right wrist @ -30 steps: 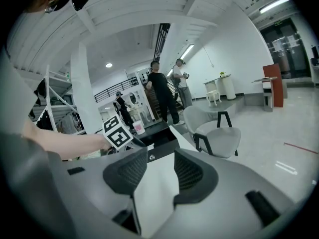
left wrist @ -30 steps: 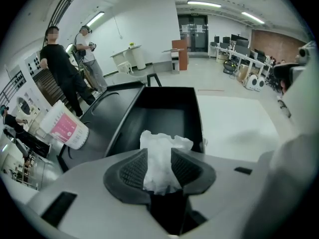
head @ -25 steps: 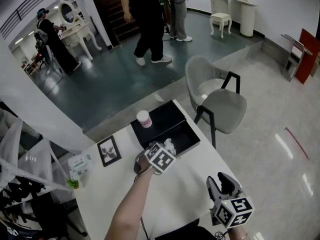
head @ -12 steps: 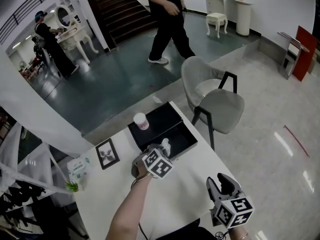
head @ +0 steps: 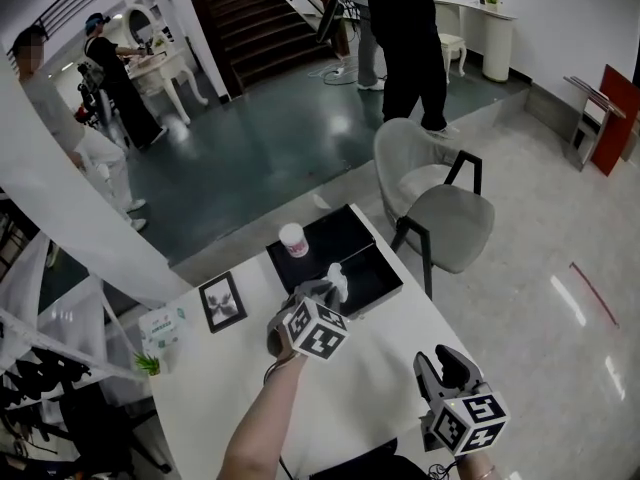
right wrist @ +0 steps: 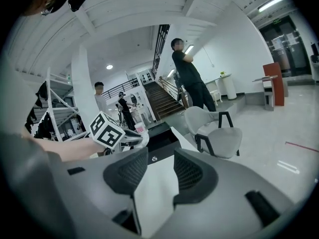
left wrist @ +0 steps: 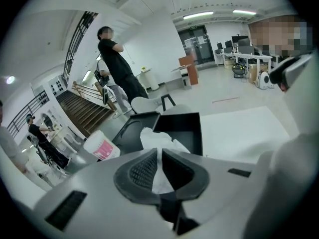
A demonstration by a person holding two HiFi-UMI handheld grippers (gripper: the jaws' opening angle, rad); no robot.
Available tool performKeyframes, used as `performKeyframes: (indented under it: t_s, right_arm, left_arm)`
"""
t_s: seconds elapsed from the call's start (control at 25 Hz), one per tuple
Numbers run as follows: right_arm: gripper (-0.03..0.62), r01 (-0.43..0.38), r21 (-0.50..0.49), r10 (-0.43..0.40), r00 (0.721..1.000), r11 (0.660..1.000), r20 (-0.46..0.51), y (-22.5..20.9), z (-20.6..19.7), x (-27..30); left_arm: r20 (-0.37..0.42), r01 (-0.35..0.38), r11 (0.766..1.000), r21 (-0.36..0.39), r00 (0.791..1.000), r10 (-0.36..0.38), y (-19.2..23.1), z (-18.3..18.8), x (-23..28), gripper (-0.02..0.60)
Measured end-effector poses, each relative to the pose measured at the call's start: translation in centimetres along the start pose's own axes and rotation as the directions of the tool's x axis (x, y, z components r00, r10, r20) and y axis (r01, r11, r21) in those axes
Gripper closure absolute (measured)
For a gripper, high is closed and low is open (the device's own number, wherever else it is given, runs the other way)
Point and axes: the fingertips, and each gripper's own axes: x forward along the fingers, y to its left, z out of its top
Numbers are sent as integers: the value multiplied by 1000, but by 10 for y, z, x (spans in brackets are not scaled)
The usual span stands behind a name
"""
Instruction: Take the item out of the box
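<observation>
A black box (head: 385, 290) lies open at the far end of the white table (head: 380, 368), its lid (head: 335, 230) folded back. My left gripper (head: 328, 290) hovers at the box's near left edge, shut on a crumpled white item (head: 337, 279). In the left gripper view the white item (left wrist: 158, 144) is pinched between the pads and sticks up above them, with the box (left wrist: 185, 129) just behind. My right gripper (head: 441, 360) is at the table's near right edge. It stands open and holds nothing (right wrist: 160, 172), facing the box (right wrist: 163, 134).
A white cup with a pink label (head: 292, 239) stands on the box lid. A framed picture (head: 220, 301), a tissue pack (head: 162, 326) and a small plant (head: 148, 365) sit at the table's left. A grey chair (head: 440, 208) stands beyond the table. People stand and walk further back.
My left gripper's jaws have shut on the white item and drawn it slightly up and back from the box. The right gripper has stayed put. A person has walked across behind.
</observation>
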Motion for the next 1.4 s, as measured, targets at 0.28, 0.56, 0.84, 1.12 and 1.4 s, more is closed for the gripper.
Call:
performKeyframes:
  t_s: [0.28,0.56,0.84,1.12,1.4]
  right_arm:
    - [437,-12,-15,12,1000,1000,14,12,2,-2]
    - [442,-25,-39,26,999,999,30,20,6,-4]
    - [454,-23,-46,25,998,999,54,26,13,-11]
    - [467,-28,-55,32,996,998,80,30,25,-12]
    - [485,-35,-62,40,995,997,88,33,29,-15]
  left_arm:
    - [110,-23,989,-149,993,40,15,8,-38,548]
    - [197,-14,964,-267,978,69,20,7,-70,548]
    - [301,59,904,-423,951,78,17,9,-105,548]
    - [347,85,880,-467,933,93,12,-1,-130,548]
    - [355,78,861,-502,927,123,4,-19,-148,548]
